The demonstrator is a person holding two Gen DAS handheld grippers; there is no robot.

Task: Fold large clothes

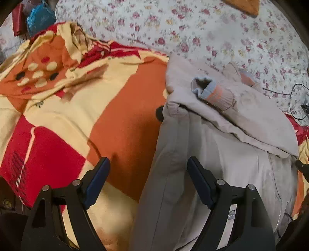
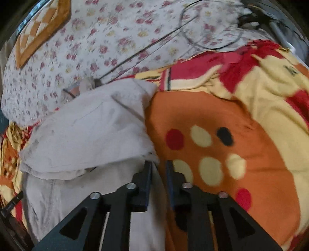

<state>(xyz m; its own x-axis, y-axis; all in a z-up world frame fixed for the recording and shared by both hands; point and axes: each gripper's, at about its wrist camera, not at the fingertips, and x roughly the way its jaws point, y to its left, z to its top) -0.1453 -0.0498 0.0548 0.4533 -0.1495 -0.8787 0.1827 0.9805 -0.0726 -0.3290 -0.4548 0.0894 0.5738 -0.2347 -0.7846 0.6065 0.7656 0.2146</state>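
A large beige garment [image 1: 222, 154] lies partly folded on an orange, yellow and red blanket [image 1: 119, 108]. Its upper part is folded back over the lower part. My left gripper [image 1: 148, 164] is open; its right finger rests over the garment's left edge and its left finger is over the blanket. In the right wrist view the same garment [image 2: 87, 131] lies to the left. My right gripper [image 2: 159, 164] is nearly closed on the garment's right edge, with a thin strip of beige cloth between the fingers.
A sock [image 1: 214, 92] with a blue cuff lies on top of the garment. A floral sheet [image 1: 212, 34] covers the bed behind. Black cables [image 2: 202, 38] lie on the sheet. A blue bag [image 1: 38, 17] sits at the far left.
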